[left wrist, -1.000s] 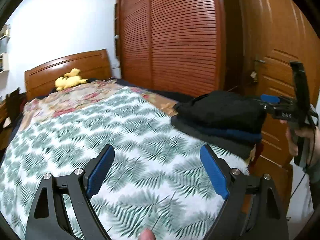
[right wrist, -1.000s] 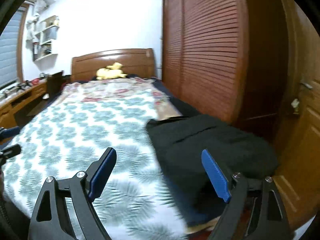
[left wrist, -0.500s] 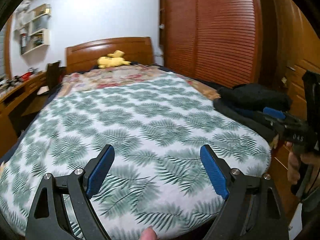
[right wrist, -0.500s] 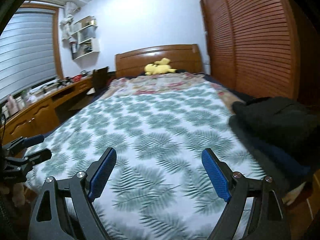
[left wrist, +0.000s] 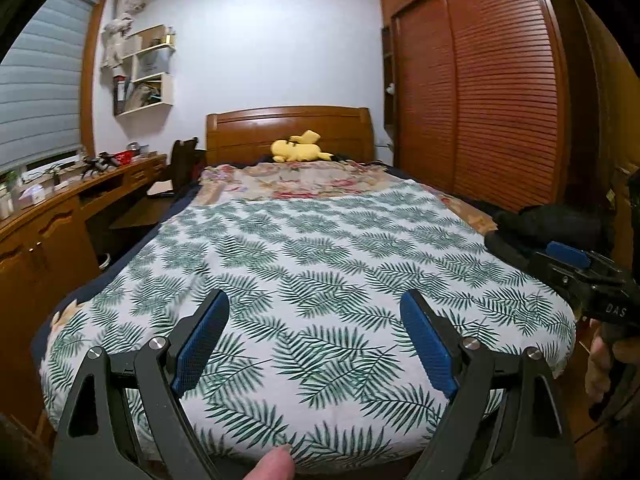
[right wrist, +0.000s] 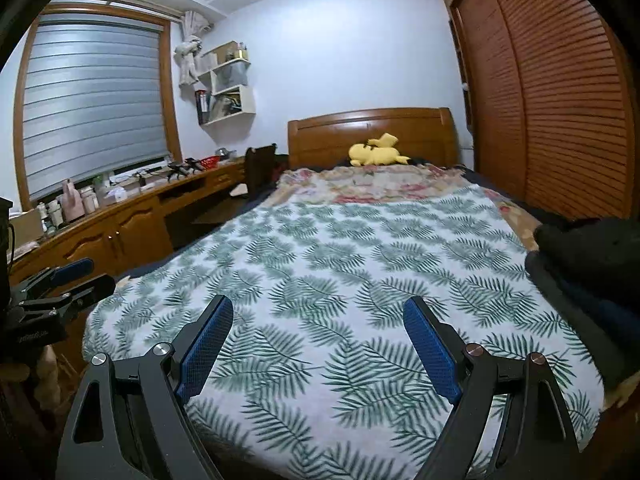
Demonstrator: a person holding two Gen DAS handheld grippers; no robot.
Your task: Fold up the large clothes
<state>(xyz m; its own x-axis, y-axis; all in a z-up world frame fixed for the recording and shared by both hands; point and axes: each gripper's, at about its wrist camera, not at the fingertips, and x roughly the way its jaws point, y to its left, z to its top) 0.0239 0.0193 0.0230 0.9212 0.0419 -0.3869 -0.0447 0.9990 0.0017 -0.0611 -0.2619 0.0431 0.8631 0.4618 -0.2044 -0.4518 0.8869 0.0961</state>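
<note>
A pile of dark clothes [left wrist: 548, 228] lies on the right side of the bed near its foot; it also shows in the right wrist view [right wrist: 584, 264]. My left gripper [left wrist: 314, 320] is open and empty above the foot of the bed. My right gripper [right wrist: 318, 322] is open and empty, also above the foot of the bed. In the left wrist view the right gripper [left wrist: 580, 268] shows at the right edge, just in front of the clothes. In the right wrist view the left gripper [right wrist: 68, 280] shows at the left edge.
The bed [left wrist: 320, 248] has a white cover with green leaves. A yellow plush toy [left wrist: 298, 151] lies by the headboard. A wooden desk with small items [right wrist: 120, 216] runs along the left. A slatted wooden wardrobe [left wrist: 480, 92] stands at the right.
Both grippers have swung left, away from the dark clothes and toward the middle of the bed. The clothes now sit at the right edge of both views. Both jaws stay open.
</note>
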